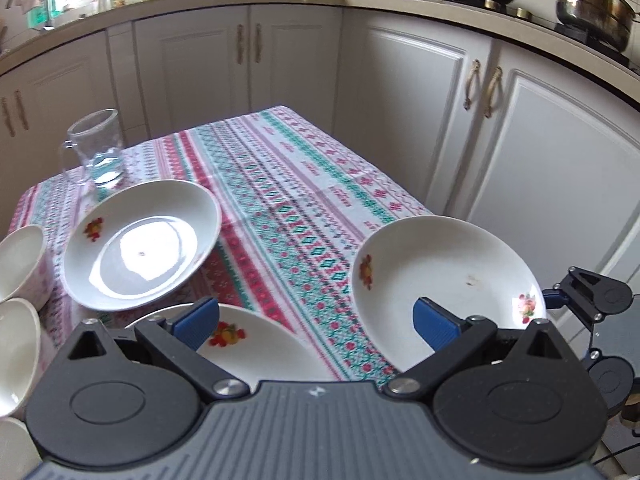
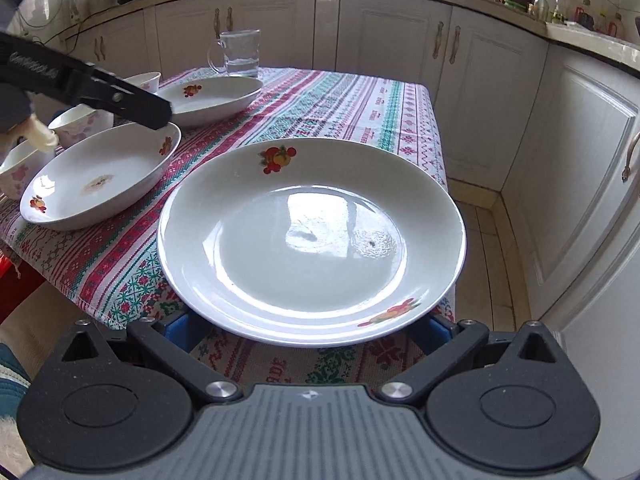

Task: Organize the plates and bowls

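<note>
My left gripper (image 1: 316, 320) has its blue pads spread wide with nothing between them; it hovers over the near edge of the table (image 1: 280, 184), its left pad above the rim of the nearest plate (image 1: 256, 344). My right gripper (image 2: 308, 330) is also spread wide, and both its blue pads sit under the near rim of the large plate (image 2: 312, 240) at the table's right front corner; I cannot tell whether they touch it. In the right wrist view, the middle plate (image 2: 100, 184), bearing a brownish stain, lies to the left of the large one, and the far plate (image 2: 212, 98) lies behind it. Three small bowls (image 2: 80, 122) with pink patterns crowd the left edge just beside the plates. A glass mug (image 2: 240, 54) holding a little water stands near the far edge, behind the far plate. White cabinets (image 2: 400, 40) surround the table.
</note>
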Action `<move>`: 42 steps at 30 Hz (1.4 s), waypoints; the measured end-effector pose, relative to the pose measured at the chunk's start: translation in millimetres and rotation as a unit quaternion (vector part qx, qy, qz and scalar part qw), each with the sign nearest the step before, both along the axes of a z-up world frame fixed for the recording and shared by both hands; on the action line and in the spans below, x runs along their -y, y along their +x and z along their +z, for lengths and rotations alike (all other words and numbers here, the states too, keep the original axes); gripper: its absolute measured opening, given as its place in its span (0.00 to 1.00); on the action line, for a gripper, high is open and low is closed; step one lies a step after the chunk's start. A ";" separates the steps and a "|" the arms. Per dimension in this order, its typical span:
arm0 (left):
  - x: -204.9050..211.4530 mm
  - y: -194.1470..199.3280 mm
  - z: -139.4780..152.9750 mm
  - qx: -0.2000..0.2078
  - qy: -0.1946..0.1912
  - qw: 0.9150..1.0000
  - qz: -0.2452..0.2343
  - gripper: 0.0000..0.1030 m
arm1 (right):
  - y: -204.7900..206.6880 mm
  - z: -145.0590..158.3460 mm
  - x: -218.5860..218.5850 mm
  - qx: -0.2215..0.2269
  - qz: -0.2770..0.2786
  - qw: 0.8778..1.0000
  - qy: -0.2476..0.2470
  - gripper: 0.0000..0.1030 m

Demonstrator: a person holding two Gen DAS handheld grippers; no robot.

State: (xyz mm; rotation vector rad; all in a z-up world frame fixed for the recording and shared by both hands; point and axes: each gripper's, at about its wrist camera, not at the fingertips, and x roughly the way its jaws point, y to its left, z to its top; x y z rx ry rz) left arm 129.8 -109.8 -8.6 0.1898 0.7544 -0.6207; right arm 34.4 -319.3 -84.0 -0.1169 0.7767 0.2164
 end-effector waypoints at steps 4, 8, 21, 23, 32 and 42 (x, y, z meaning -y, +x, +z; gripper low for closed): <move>18.4 10.0 -2.5 -0.028 -0.001 0.999 -0.032 0.99 | -4.0 -1.1 3.8 0.012 0.015 1.000 0.003 1.00; 42.3 17.5 -7.6 -0.043 0.018 0.997 -0.067 0.99 | -4.5 -0.4 9.3 0.015 0.025 1.000 0.004 1.00; 93.3 56.2 -31.9 -0.110 0.073 0.981 -0.142 0.88 | -3.1 -1.9 23.1 0.029 0.069 0.997 0.012 1.00; 97.3 60.5 -33.0 -0.117 0.078 0.979 -0.150 0.84 | -3.5 -1.9 24.7 0.031 0.073 0.997 0.013 1.00; 110.3 72.8 -35.9 -0.153 0.095 0.967 -0.180 0.76 | -4.4 -2.6 26.3 0.036 0.084 0.996 0.015 1.00; 112.6 81.3 -44.1 -0.172 0.094 0.962 -0.192 0.75 | -0.8 -2.3 25.3 0.034 0.090 0.995 0.015 1.00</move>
